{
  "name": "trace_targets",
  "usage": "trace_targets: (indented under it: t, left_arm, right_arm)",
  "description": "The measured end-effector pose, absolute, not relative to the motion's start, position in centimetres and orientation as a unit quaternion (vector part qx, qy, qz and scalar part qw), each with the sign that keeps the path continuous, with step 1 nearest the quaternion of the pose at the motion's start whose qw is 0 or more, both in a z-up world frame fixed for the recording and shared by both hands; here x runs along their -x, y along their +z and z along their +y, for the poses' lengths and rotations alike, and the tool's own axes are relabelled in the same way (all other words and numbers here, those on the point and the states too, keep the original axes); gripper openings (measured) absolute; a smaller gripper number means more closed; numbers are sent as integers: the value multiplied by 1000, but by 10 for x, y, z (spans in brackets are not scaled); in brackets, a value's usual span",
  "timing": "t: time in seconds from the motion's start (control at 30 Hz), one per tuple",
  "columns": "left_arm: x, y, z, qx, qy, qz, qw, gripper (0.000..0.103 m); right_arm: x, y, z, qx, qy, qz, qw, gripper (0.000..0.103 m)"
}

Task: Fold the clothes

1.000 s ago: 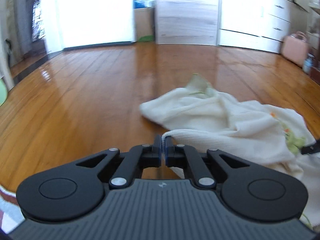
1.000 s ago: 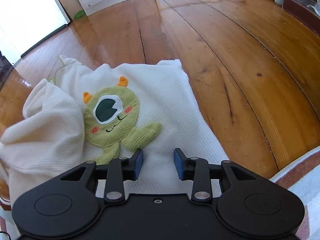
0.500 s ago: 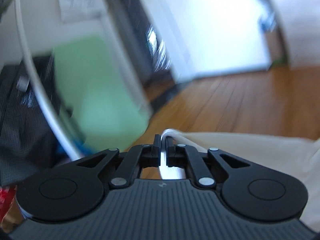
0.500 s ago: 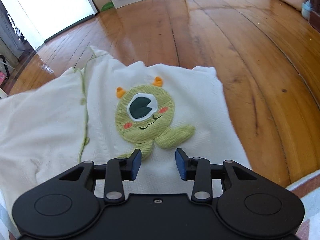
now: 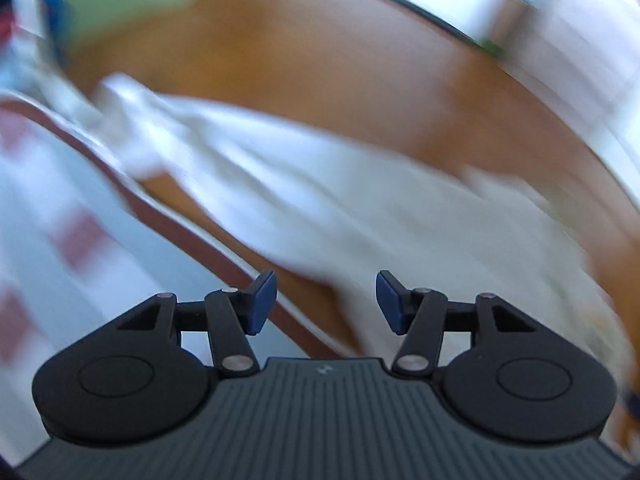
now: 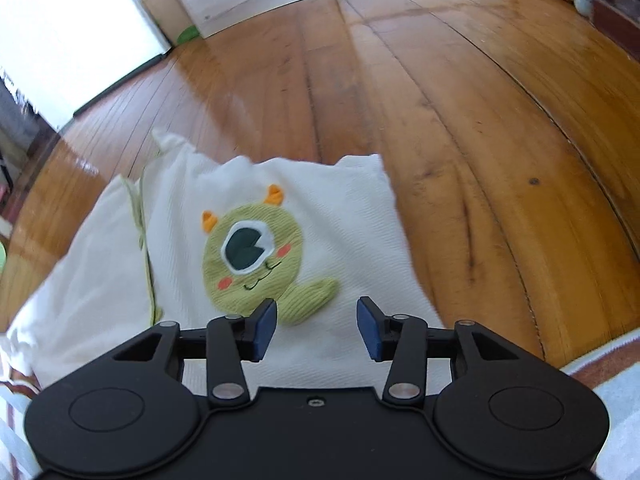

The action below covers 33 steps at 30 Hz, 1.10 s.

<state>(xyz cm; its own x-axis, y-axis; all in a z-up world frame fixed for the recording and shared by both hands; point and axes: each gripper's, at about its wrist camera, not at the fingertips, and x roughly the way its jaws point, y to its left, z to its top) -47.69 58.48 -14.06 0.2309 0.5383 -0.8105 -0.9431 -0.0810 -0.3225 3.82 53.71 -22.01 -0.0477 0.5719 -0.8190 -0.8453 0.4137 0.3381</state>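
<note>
A cream white garment [image 6: 328,200] with a green one-eyed monster patch [image 6: 256,252] lies spread on the wooden floor. My right gripper [image 6: 316,326] is open and empty, just above the garment's near edge below the patch. In the blurred left wrist view the same garment [image 5: 340,200] stretches across the floor. My left gripper [image 5: 326,300] is open and empty above its near edge.
A patterned rug with a brown border [image 5: 192,236] lies at the near left; its edge also shows in the right wrist view [image 6: 600,364]. Wooden floor [image 6: 480,120] extends beyond the garment. White cabinets and a box [image 6: 164,12] stand at the far wall.
My left gripper has let go of the garment's edge and opened, after pulling it left and swinging down. The garment now lies flatter. My right gripper stayed open.
</note>
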Motion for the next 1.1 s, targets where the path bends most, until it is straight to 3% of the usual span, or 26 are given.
trace_targets:
  t: [0.27,0.3,0.33,0.37,0.4,0.5,0.6,0.7,0.77,0.83,0.87,0.9,0.97,1.03,1.1]
  left_arm:
    - [392,-177,557,458,458,327,688,58]
    - [389,-181,557,459,456,333,685,52]
    - [388,-183,558,455,459,341,683,38]
    - [389,-184,558,441,473,349,678,5]
    - [393,-178,555,409,507,354,672,2]
    - [422,-152,546,326,610,348,633,2]
    - [465,-147,542,389,637,307,591,2]
    - [458,-173,543,386,618,404,553,9]
    - [451,-183,543,390,611,423,544,10]
    - [446,-180,542,395,614,408,548,18]
    - [445,-174,544,395,619,393,554,30]
    - [443,-167,545,394,623,375,562,35]
    - [437,-148,550,389,623,343,585,36]
    - [430,-134,560,384,615,320,610,40]
    - [418,-128,569,380,601,308,631,41]
  right_arm:
    - [-58,-228,540,118,504,517,682,53]
    - [-60,-230,540,112,504,523,678,53]
    - [-60,-230,541,109,505,526,676,53]
    - [-60,-231,542,109,505,527,675,53]
    - [-60,-231,543,112,504,527,675,53]
    - [-56,-231,548,172,471,512,698,54]
    - [-57,-231,547,212,467,481,712,54]
    - [-71,-234,542,179,472,502,702,55]
    - [-80,-238,540,152,473,522,694,56]
    - [-84,-241,540,138,474,532,688,56]
    - [-85,-242,540,132,474,537,685,56]
    - [-86,-243,541,123,476,541,682,56]
    - [-88,-244,543,100,481,549,676,57]
    - [-91,-248,546,71,481,570,663,67]
    - [-98,-257,552,27,466,619,631,68]
